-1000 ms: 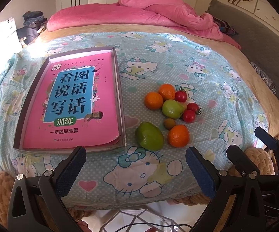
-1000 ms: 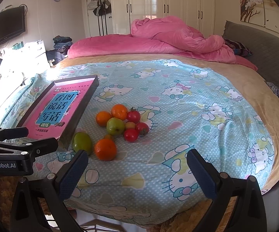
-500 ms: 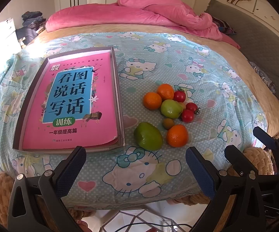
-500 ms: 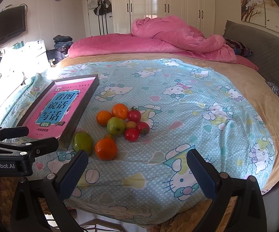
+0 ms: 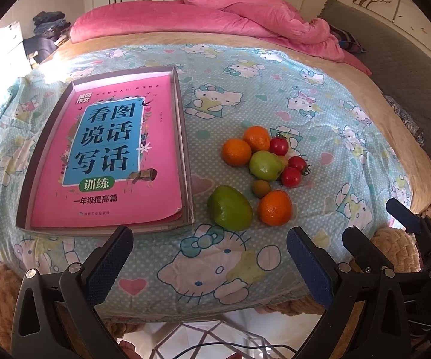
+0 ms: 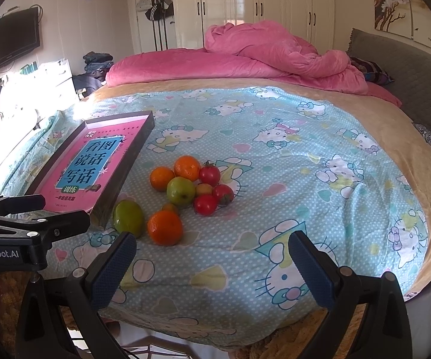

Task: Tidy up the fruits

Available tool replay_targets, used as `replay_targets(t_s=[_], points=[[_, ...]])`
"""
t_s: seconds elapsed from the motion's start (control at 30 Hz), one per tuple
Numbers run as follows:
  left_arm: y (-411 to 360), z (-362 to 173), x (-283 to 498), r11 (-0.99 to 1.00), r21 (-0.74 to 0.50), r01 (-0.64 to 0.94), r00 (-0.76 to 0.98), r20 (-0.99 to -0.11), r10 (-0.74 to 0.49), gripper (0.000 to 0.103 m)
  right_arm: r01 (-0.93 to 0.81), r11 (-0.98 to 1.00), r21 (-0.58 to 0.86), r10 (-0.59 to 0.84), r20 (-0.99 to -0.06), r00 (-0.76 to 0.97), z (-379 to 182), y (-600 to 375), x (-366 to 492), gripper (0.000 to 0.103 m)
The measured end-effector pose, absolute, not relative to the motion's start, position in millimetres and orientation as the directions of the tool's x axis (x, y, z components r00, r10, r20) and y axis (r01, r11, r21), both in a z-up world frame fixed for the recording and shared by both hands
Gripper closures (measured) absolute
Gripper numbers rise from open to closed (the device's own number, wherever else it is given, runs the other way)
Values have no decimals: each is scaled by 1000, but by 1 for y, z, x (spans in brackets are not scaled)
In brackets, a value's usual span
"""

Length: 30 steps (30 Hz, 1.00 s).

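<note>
Nothing is sorted yet, I judge. On the bed (image 5: pixel 275 68), the tray (image 5: pixel 33 179) with a pink book lies left; fruits (image 5: pixel 263 173) cluster right of it. Left claw (image 5: pixel 209 257) and right claw (image 6: pixel 212 263) hover wide, empty. Next: reach for the nearest green fruit (image 5: pixel 229 208).

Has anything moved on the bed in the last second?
Nothing was picked up or let go. The left gripper crept slightly forward, so the fruits and box slid a touch lower-left in its view. The right gripper barely shifted. Both grippers stay open and empty; fruits and box lie unmoved.
</note>
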<state>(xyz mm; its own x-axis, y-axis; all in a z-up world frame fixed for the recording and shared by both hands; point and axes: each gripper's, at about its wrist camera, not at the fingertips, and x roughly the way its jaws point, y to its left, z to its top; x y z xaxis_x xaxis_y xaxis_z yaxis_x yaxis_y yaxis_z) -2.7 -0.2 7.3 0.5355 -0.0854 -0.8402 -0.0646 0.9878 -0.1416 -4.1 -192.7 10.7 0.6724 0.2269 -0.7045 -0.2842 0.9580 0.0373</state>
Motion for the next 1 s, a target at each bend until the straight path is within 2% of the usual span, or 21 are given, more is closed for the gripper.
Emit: replay_targets(t_s=[0.33, 0.63, 0.87, 0.9, 1.0], points=[[2, 1, 6, 986, -161, -44, 496, -860, -119, 1, -327, 944, 43, 252, -732, 632, -4, -181, 8, 0], [-9, 7, 17, 989, -120, 92, 489, -860, -149, 1, -341, 938, 56, 257, -773, 580, -19, -179, 23, 0], [1, 8, 67, 981, -166, 103, 453, -870, -195, 1, -359, 932, 45, 261, -771, 581, -25, -171, 31, 0], [2, 7, 74, 979, -176, 104, 448, -870, -203, 2, -368, 929, 42, 266, -768, 582, -25, -169, 31, 0], [-1, 1, 96, 974, -195, 117, 424, -877, -226, 14, -384, 922, 36, 273, -765, 583, -26, -163, 32, 0]])
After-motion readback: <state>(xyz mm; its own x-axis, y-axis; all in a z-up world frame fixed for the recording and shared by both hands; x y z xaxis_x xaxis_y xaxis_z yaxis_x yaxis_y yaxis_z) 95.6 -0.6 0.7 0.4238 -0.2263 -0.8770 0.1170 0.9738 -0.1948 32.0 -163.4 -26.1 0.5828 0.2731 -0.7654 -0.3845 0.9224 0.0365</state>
